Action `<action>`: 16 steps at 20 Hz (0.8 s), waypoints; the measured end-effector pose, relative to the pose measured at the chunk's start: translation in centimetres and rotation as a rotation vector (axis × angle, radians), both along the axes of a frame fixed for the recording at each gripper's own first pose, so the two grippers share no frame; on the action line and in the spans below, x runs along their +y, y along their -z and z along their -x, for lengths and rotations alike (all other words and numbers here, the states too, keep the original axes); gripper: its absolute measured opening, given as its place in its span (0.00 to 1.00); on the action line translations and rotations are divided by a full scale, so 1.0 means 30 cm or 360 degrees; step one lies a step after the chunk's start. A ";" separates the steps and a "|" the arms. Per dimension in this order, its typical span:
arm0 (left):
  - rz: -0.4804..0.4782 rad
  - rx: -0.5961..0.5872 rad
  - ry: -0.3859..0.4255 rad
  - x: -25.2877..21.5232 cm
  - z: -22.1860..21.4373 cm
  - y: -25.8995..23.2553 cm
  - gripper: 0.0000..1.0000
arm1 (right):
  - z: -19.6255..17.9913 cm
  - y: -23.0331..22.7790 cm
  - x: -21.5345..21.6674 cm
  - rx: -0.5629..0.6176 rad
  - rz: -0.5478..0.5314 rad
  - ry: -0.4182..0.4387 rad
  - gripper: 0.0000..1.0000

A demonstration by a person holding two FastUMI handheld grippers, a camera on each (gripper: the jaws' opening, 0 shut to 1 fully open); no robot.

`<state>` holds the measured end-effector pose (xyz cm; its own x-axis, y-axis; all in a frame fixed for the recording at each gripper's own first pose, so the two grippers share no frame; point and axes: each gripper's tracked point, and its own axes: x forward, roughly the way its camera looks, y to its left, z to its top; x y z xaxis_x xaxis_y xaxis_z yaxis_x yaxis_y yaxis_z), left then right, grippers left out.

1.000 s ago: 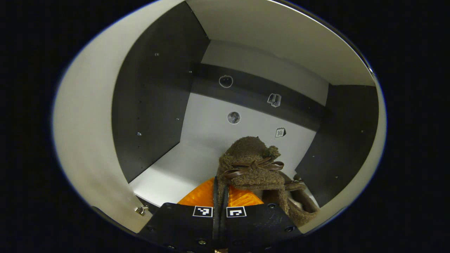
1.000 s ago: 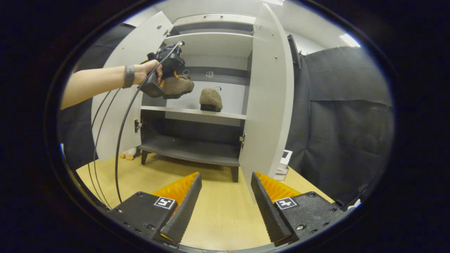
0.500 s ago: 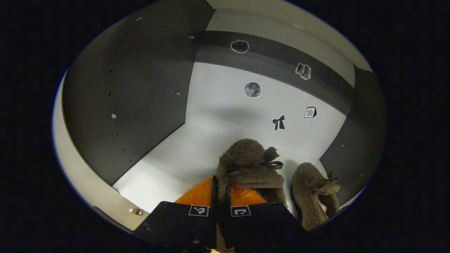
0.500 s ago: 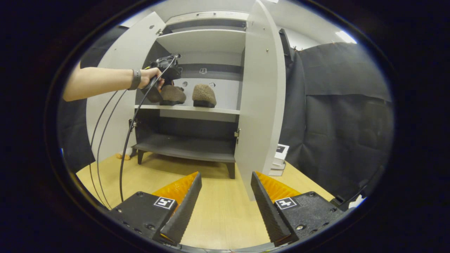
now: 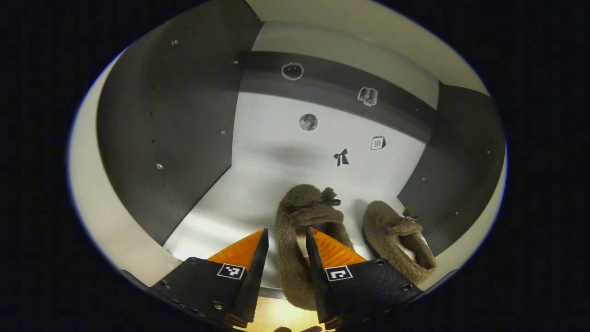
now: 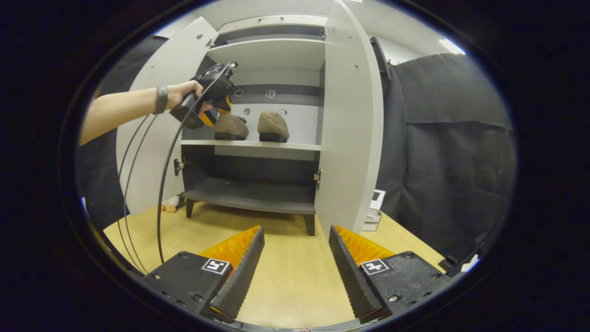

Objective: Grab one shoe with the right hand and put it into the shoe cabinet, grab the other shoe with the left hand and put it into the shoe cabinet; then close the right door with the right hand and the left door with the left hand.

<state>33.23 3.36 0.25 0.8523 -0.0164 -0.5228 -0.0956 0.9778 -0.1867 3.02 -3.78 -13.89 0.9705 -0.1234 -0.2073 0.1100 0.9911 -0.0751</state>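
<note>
Two brown fuzzy shoes stand side by side on the white middle shelf [image 6: 251, 145] of the shoe cabinet. In the left gripper view, the left shoe [image 5: 295, 221] rests on the shelf with its side wall between the fingers of my left gripper [image 5: 286, 230], which is open. The right shoe [image 5: 396, 235] stands beside it, free. In the right gripper view, the left shoe [image 6: 230, 127] and right shoe [image 6: 273, 125] sit behind a hand holding the left gripper [image 6: 214, 103]. My right gripper [image 6: 296, 228] is open with nothing in it, low over the wooden floor, well short of the cabinet.
Both cabinet doors stand open: the left door [image 6: 152, 129] and the right door [image 6: 352, 120]. A dark lower shelf [image 6: 249, 196] lies below. Small white boxes [image 6: 374, 207] sit right of the cabinet. Cables [image 6: 159, 184] hang from the left gripper.
The left gripper lowered its shoe onto the shelf beside the other shoe, then opened and drew back a little. The right gripper has barely moved.
</note>
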 end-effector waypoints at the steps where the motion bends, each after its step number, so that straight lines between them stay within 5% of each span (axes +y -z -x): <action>1: -0.0012 -0.0060 0.0023 -0.003 0.032 -0.041 0.49 | 0.000 0.002 0.003 0.0003 -0.0005 -0.0005 0.89; 5: 0.0008 -0.0266 0.0142 -0.046 0.199 -0.176 0.49 | 0.005 -0.007 0.022 0.0000 -0.0002 -0.0028 0.89; 6: 0.0006 -0.0303 0.0161 -0.053 0.245 -0.200 0.65 | 0.002 -0.015 0.028 -0.0009 0.0000 -0.0037 0.89; 7: 0.0020 -0.0337 0.0187 -0.066 0.290 -0.216 0.49 | 0.001 -0.027 0.033 -0.0020 0.0002 -0.0046 0.89; 9: 0.0044 -0.0414 0.0212 -0.083 0.373 -0.241 0.78 | 0.001 -0.042 0.039 -0.0037 0.0011 -0.0060 0.89; 10: 0.0049 -0.0440 0.0219 -0.086 0.417 -0.246 0.64 | -0.002 -0.047 0.040 -0.0043 0.0013 -0.0066 0.88; 12: 0.0017 -0.0522 0.0196 -0.079 0.502 -0.251 0.71 | 0.002 -0.057 0.043 -0.0050 0.0010 -0.0076 0.88; 14: -0.0082 -0.0615 0.0137 -0.048 0.575 -0.248 0.99 | 0.010 -0.063 0.048 -0.0050 0.0004 -0.0090 0.88; 15: -0.0119 -0.0643 0.0120 -0.038 0.616 -0.236 0.83 | 0.014 -0.066 0.049 -0.0050 0.0002 -0.0097 0.88; 16: -0.0130 -0.0651 0.0108 -0.039 0.657 -0.212 0.83 | 0.020 -0.072 0.047 -0.0050 0.0004 -0.0101 0.89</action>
<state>13.51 2.19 6.63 0.9882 -0.0523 -0.1437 0.0354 0.9924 -0.1178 2.41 -2.37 -11.73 0.9823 -0.0622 -0.1765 0.0495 0.9959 -0.0752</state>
